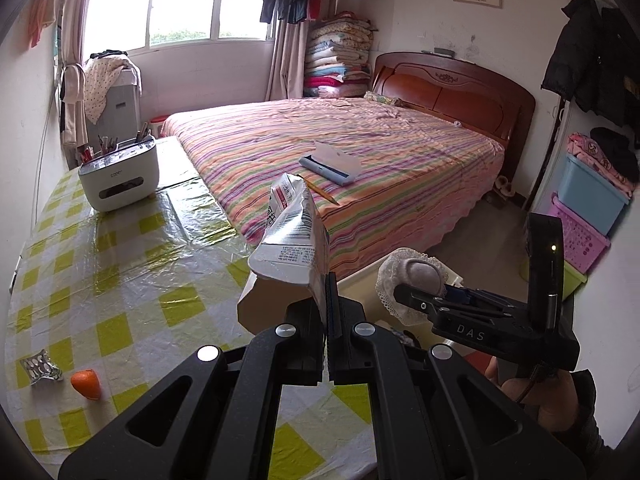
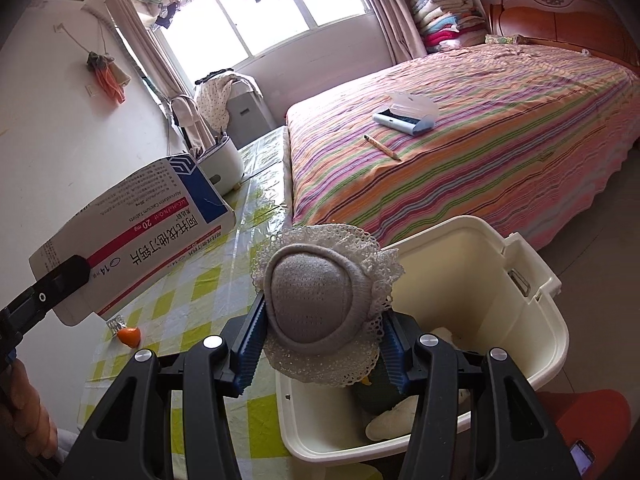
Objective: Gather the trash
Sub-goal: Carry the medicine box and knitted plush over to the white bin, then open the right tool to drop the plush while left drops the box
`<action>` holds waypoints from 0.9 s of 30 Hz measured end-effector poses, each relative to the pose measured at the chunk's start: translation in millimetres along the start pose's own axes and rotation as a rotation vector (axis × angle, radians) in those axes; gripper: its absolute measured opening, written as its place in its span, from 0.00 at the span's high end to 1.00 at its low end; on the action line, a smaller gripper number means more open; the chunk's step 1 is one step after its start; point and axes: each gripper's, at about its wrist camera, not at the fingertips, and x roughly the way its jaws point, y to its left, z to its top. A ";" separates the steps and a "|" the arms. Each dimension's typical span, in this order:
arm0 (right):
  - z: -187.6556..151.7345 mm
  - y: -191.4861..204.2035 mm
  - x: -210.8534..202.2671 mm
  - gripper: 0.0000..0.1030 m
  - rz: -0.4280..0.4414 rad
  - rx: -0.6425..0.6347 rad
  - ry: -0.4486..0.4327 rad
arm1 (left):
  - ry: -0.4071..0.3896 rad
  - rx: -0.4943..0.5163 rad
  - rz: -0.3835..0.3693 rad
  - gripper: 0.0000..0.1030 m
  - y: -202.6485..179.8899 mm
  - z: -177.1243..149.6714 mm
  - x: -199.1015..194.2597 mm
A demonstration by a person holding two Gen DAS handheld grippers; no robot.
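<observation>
A bedroom: the worktop (image 1: 120, 272) wears a glossy plastic cloth in yellow-green and white checks, pushed against a bed (image 1: 360, 160) with a striped, wrinkled cover and a carved wooden headboard. Laundry hangs before the bright window. A white desk organiser (image 1: 118, 178) stands at the worktop's far end; a piece of orange peel (image 1: 86, 384) and a crumpled foil blister (image 1: 40, 368) lie near its front edge. On the bed rest an open pencil case (image 2: 404, 114) and a pencil (image 2: 382, 147). The left tongs (image 1: 328, 312) are clamped flat on a flattened cardboard medicine box (image 1: 292, 236) (printed, white and blue). The right tongs (image 2: 320, 328) grip a grey knitted, lace-frilled pad (image 2: 320, 300) over the cream plastic bin (image 2: 520, 300) beside the worktop; soft scraps lie inside.
</observation>
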 end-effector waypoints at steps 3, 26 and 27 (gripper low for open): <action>1.1 -8.9 -2.6 0.51 -0.028 0.016 -0.009 | 0.015 0.010 -0.016 0.99 -10.3 -0.5 6.9; 4.1 -47.6 -20.5 0.39 -0.020 0.197 -0.083 | 0.120 0.033 -0.082 0.99 -48.3 -11.7 52.2; 4.0 -48.1 -21.3 0.39 -0.021 0.200 -0.087 | 0.121 0.033 -0.084 0.99 -49.1 -12.0 53.3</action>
